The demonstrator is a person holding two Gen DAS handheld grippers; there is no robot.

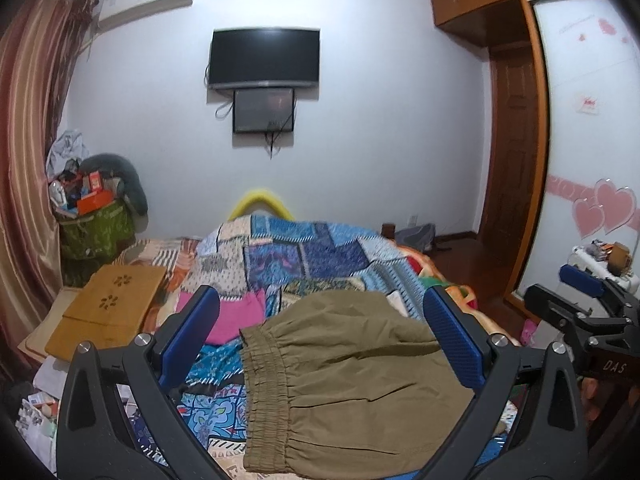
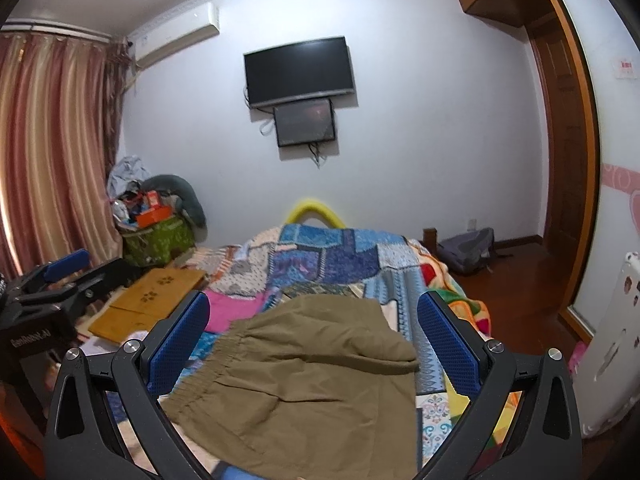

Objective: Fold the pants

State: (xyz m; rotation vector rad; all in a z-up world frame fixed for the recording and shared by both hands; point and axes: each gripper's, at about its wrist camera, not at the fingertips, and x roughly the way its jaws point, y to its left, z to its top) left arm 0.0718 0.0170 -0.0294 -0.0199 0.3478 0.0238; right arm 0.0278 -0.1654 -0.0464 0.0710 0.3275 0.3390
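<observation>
Your left gripper (image 1: 320,336) and right gripper (image 2: 314,336) both have their fingers wide apart. The brown pants (image 1: 352,380) lie flat on the bed (image 1: 312,248), at 12 o'clock between each gripper's fingers.

The left gripper (image 1: 320,332) is hovering over the bed (image 1: 312,256) with its blue-padded jaws standing wide apart and gripping nothing. Olive pants (image 1: 352,380) are lying on the bed's patchwork quilt between the jaws, the gathered elastic waistband (image 1: 264,392) lying toward the left jaw. A pink cloth (image 1: 236,316) is lying on the bed just beyond the waistband. A wooden lap tray (image 1: 108,308) is resting at the bed's left edge. The right gripper (image 1: 580,292) is showing at the bed's right side. Above the bed's far end, a television (image 1: 264,58) is hanging on the wall.
</observation>
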